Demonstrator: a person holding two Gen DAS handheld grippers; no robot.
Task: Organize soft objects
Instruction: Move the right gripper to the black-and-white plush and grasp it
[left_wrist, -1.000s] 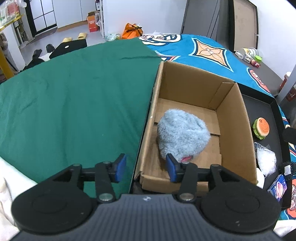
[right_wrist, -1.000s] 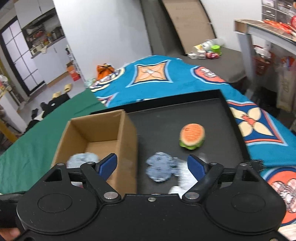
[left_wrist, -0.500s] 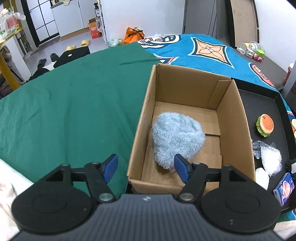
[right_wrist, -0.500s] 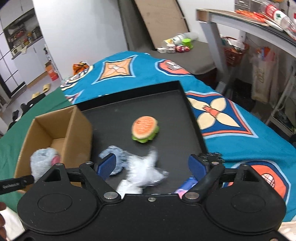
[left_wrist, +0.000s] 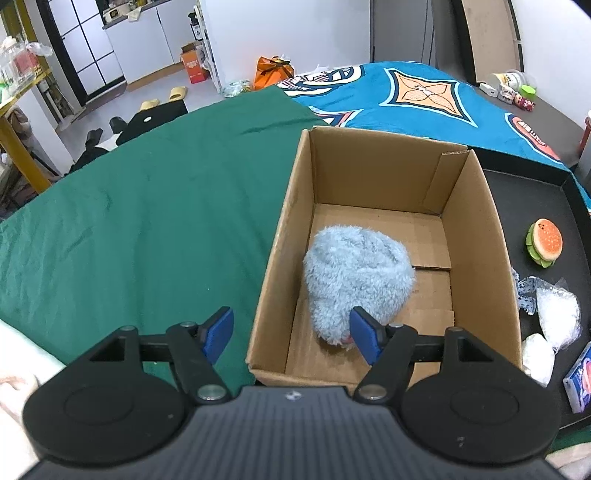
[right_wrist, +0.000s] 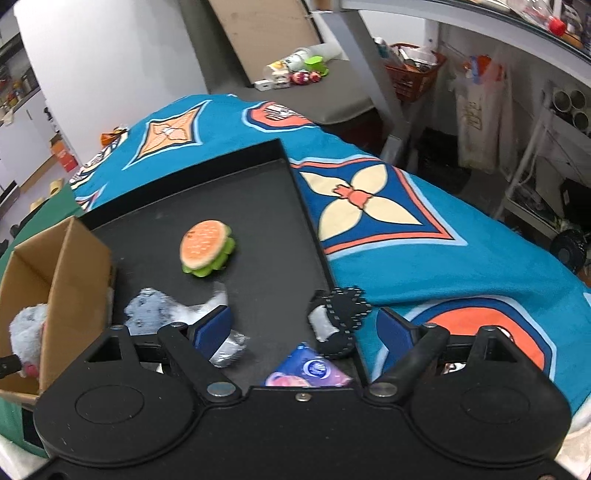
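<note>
A grey-blue fluffy plush (left_wrist: 356, 280) lies inside the open cardboard box (left_wrist: 476, 236). My left gripper (left_wrist: 291, 334) is open above the box's near left corner. Its right fingertip sits just in front of the plush, and its left one hangs over the green cloth. My right gripper (right_wrist: 303, 332) is open over the near right corner of the black tray (right_wrist: 236, 184). A black spiky soft thing with a white part (right_wrist: 341, 314) and a blue packet (right_wrist: 308, 371) lie between its fingers, untouched. A burger plush (right_wrist: 205, 245) rests mid-tray, and beside the box lies a speckled grey-blue cloth (right_wrist: 151, 308).
A green cloth (left_wrist: 147, 206) covers the surface left of the box, and a blue patterned blanket (right_wrist: 406, 229) lies under and right of the tray. A clear plastic bag (left_wrist: 557, 314) lies in the tray. A metal table with clutter stands at the far right.
The left jaws have spread wider, and that gripper has drawn back a little from the plush. The right gripper has swung from the box side across the tray to its right near corner.
</note>
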